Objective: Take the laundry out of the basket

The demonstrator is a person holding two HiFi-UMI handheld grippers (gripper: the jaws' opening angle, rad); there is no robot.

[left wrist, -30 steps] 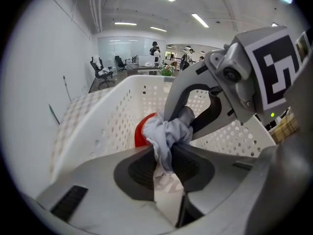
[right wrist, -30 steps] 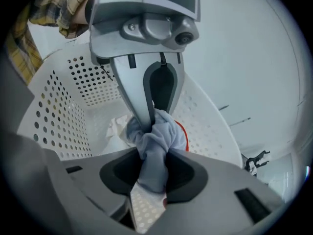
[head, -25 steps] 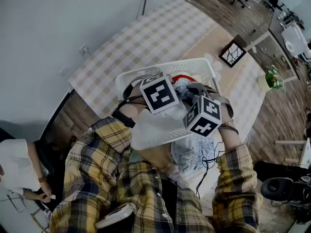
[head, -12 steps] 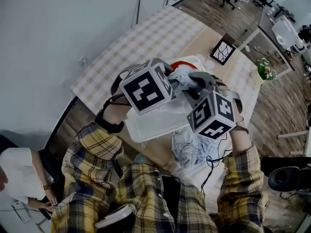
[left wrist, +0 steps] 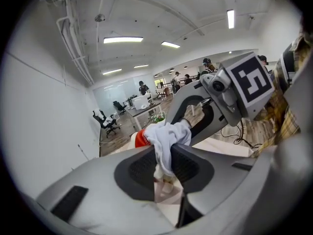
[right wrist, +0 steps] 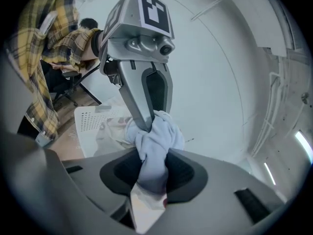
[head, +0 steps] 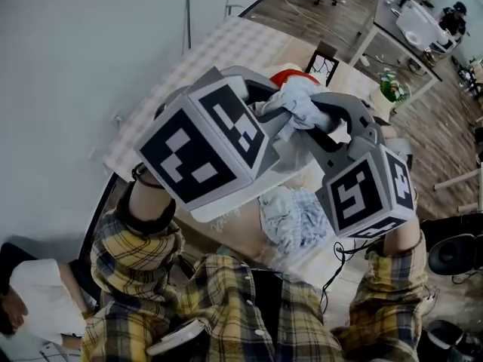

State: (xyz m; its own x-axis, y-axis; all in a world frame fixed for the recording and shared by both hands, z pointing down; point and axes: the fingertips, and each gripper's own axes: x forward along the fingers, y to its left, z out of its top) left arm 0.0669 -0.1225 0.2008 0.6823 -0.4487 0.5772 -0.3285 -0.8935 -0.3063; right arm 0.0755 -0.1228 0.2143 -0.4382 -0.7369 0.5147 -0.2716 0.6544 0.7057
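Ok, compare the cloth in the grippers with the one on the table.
The held cloth is plain white; the lying cloth looks pale and patterned. The held cloth is raised, pinched by the right gripper and the left gripper, whose fingers just closed further; the lying cloth rests on the table. Both are crumpled.

You have no words, numbers or brand names to read here. The cubes on your left gripper [head: 275, 109] and right gripper [head: 324, 117] carry only black-and-white square marker patterns.

Pale garment [head: 298, 100] bunched, held above white perforated basket [right wrist: 90, 117].
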